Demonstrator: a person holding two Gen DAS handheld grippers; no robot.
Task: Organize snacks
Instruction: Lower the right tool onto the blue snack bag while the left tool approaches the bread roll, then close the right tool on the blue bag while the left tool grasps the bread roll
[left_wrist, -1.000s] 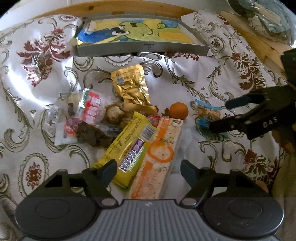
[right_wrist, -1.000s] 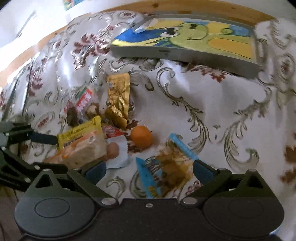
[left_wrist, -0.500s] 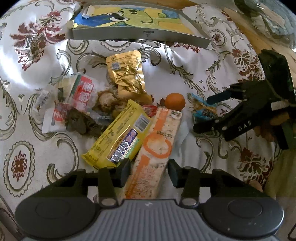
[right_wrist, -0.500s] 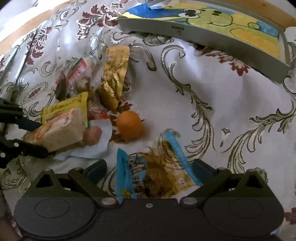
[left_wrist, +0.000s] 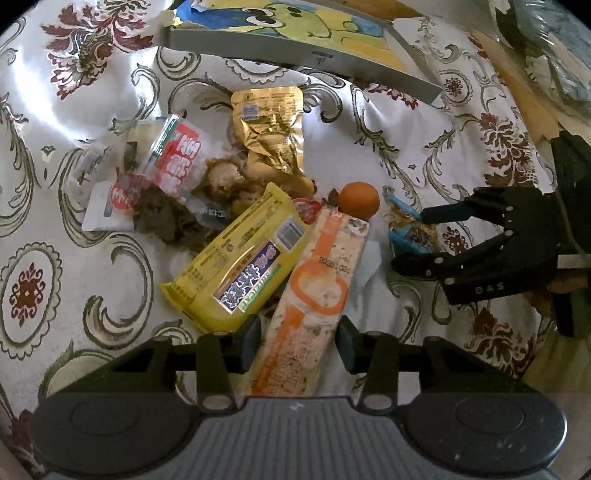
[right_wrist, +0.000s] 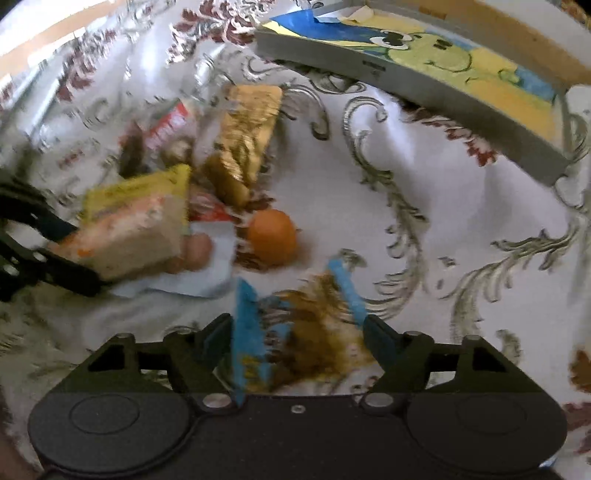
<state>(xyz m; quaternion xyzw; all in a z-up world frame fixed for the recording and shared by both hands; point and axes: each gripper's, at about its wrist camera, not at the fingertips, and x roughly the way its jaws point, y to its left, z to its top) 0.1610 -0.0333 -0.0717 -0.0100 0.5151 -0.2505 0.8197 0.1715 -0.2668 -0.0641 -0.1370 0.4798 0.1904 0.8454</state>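
left gripper (left_wrist: 295, 338) clamped on orange packet (left_wrist: 317, 295) | right gripper (right_wrist: 297, 334) jaws apart, straddling blue-edged packet (right_wrist: 295, 332), not yet closed | risk: lifting orange packet drags yellow packet (left_wrist: 236, 266) overlapping it beside the left jaw; blur hides right contact

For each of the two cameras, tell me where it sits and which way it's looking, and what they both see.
Left wrist: on the left gripper, looking forward and down at the snack pile; its fingers flank the orange packet; the right gripper shows at right.
Right wrist: on the right gripper, looking down over the blue packet; the left gripper shows at left.
Shared: the round orange snack, the gold pouch, the cartoon tray.
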